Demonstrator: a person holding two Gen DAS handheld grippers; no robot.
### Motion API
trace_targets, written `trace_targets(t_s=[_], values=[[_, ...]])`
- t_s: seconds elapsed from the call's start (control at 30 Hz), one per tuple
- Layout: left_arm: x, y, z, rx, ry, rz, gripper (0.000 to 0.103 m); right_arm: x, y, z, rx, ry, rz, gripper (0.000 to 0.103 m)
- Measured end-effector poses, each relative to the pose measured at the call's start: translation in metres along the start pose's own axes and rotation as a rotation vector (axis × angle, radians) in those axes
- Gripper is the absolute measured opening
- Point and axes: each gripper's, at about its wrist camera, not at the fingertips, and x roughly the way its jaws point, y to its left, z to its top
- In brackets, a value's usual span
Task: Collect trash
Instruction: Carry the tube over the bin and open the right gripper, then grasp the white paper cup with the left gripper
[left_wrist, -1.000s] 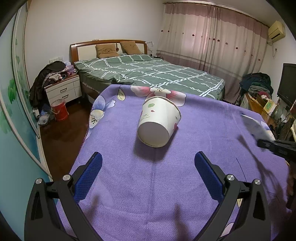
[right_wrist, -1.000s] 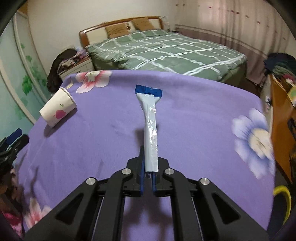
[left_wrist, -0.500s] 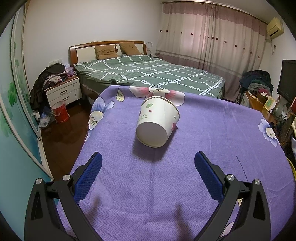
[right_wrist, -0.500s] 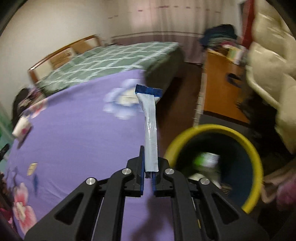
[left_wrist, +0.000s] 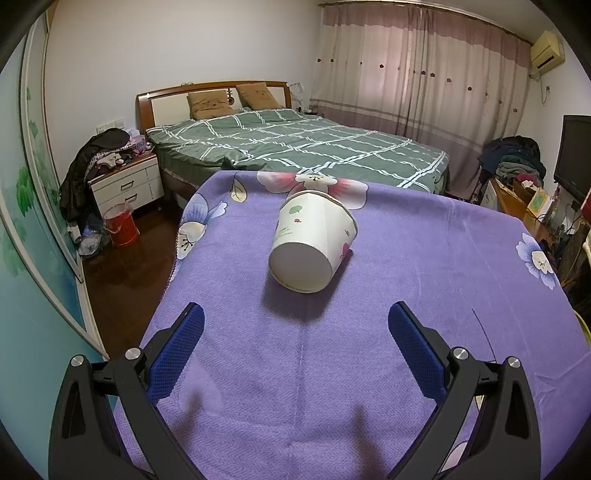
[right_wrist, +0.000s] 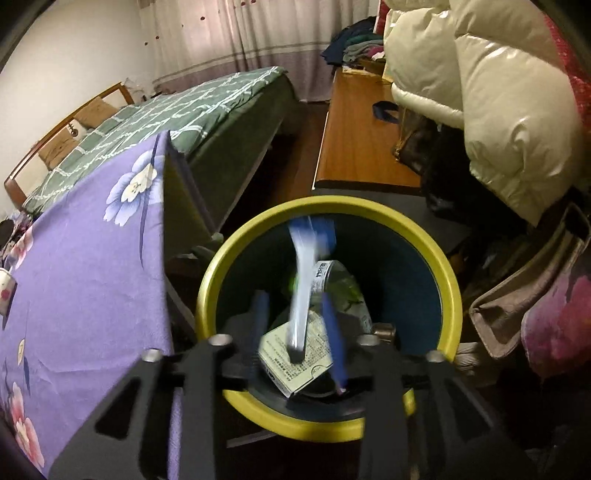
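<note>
A white paper cup (left_wrist: 312, 245) lies on its side on the purple flowered cloth (left_wrist: 424, 266), base towards me. My left gripper (left_wrist: 295, 332) is open and empty, just short of the cup. My right gripper (right_wrist: 299, 332) is open above the yellow-rimmed trash bin (right_wrist: 448, 277). A blurred silver-and-blue wrapper (right_wrist: 304, 280) is between its parted fingers, dropping over the bin. A small box (right_wrist: 295, 363) and a plastic bottle (right_wrist: 332, 280) lie inside the bin. The cup shows at the far left edge of the right wrist view (right_wrist: 6, 295).
A green checked bed (left_wrist: 295, 147) stands beyond the table. A nightstand (left_wrist: 127, 186) and a red bucket (left_wrist: 122, 225) are on the left floor. A wooden desk (right_wrist: 362, 140) and a cream puffer jacket (right_wrist: 498, 110) stand next to the bin.
My right gripper swung from the table to over the bin, then opened and let go of the wrapper. My left gripper stayed open and crept slightly towards the cup.
</note>
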Motion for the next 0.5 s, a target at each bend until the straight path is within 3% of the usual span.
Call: trace_targets(t_s=[0.33, 0.5], values=[[0.0, -0.009, 0.002, 0.048, 0.018, -0.004, 0.098, -0.019, 0.03, 0.008, -0.029, -0.074, 0.062, 0.046], [-0.009, -0.021, 0.022, 0.116, 0.013, -0.029, 0.098, -0.028, 0.055, 0.005, -0.074, -0.098, 0.111, 0.049]])
